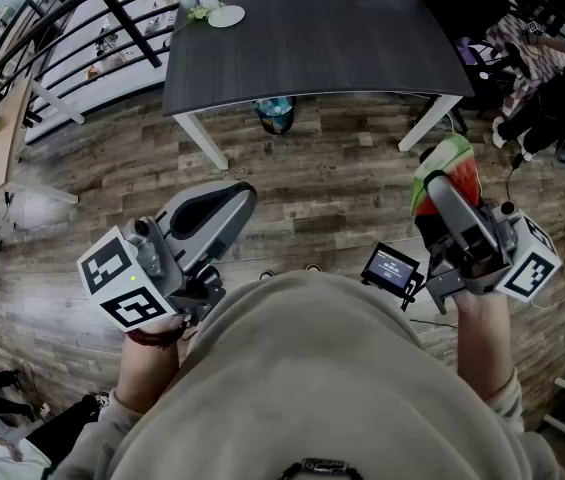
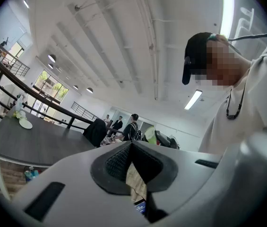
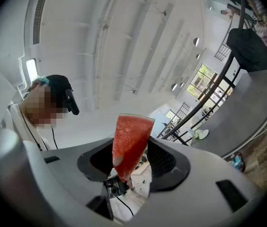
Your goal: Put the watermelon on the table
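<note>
We look steeply down past our beige top at a wood-plank floor, w/ a gripper in each hand.

Near right, our right gripper is clamped on the watermelon, a wedge w/ red flesh & a green rind. Both pads press its flat sides. The narrow tip sits down btwn the jaws and the rind end points away from us, tipped a little upward. The watermelon is in the air above the floor, well short of the table and touching nothing but the pads.

Near left, our left gripper is closed and empty: its pad tips meet, w/ only floor visible in the gap behind them. It points roughly level toward the table.

The table stands far ctr, w/ a dark grey top and white legs. At its far left corner lies a white plate, just beside a small pale bunch, maybe flowers, too small to tell. On the floor under the table's near edge is a blue-green object we can't identify.

A small lit screen sits just left of the right gripper, near our body. A black railing runs across the far left.
</note>
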Motion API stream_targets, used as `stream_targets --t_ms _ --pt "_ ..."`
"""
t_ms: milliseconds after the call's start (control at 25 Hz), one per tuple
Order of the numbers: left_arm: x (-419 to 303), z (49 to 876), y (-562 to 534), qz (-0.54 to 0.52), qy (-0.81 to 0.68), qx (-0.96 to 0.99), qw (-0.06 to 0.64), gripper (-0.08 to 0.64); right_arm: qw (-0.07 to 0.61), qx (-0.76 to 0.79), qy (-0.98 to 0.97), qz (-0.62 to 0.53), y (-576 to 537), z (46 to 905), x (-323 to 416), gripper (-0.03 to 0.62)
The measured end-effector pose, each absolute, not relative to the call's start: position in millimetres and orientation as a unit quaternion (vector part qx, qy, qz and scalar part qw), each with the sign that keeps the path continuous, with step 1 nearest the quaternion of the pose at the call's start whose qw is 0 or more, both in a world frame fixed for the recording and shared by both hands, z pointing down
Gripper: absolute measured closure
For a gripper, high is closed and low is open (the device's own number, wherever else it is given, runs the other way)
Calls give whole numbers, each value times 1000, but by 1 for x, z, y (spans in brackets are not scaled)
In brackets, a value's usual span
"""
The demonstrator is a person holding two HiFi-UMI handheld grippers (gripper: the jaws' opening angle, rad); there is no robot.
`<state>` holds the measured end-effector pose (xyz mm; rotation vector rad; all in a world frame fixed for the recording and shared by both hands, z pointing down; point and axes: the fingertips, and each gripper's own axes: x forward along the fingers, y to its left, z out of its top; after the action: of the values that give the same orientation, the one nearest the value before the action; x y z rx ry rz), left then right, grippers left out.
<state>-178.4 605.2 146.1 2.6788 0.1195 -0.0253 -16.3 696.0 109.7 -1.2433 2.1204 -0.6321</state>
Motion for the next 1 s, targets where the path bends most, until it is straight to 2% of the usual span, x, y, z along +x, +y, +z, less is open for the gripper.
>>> stream_targets --t_ms 400,1000 --pt "-143 137 610 -5 54 974 220 558 295 -468 790 -264 699 124 11 393" --pt "-109 147 626 37 73 972 219 558 347 -467 774 -250 723 145 56 393"
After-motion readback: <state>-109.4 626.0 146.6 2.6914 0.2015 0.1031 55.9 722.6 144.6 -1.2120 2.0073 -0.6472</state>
